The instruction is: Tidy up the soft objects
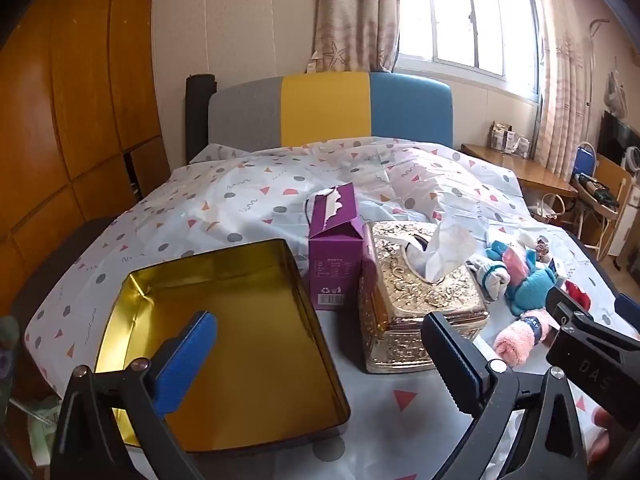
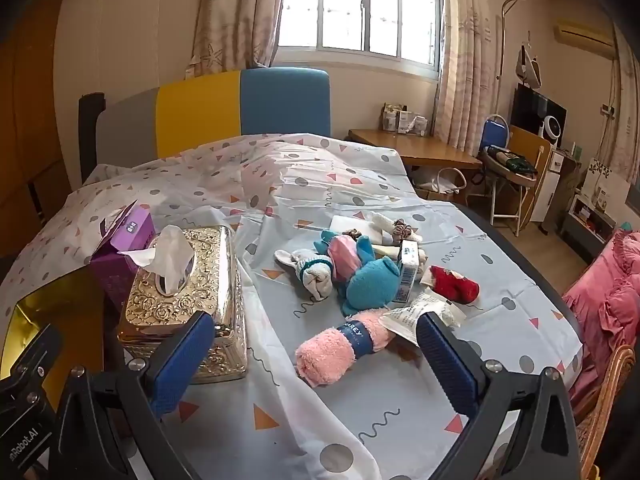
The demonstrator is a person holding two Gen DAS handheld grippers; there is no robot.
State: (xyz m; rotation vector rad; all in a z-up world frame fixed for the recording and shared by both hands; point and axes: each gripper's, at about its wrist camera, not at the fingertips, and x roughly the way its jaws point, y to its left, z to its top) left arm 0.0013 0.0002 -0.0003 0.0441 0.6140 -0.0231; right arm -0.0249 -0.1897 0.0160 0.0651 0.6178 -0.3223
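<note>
A rolled pink towel (image 2: 340, 346) with a navy band lies on the patterned sheet, between my right gripper's (image 2: 310, 354) open, empty fingers and just ahead of them. Behind it lie a blue plush (image 2: 370, 280), a white bunny toy (image 2: 314, 270) and a red soft item (image 2: 456, 286). An open gold tin (image 1: 224, 332) lies on the left. My left gripper (image 1: 320, 364) is open and empty, over the tin's right edge. The pink towel also shows in the left wrist view (image 1: 518, 338).
A gold embossed tissue box (image 2: 188, 292) and a purple carton (image 2: 122, 248) stand between the tin and the toys. Small packets (image 2: 408, 276) and scrunchies (image 2: 400, 228) lie among the toys. A wooden desk (image 2: 420, 150) and chair (image 2: 508, 176) stand beyond the bed's right side.
</note>
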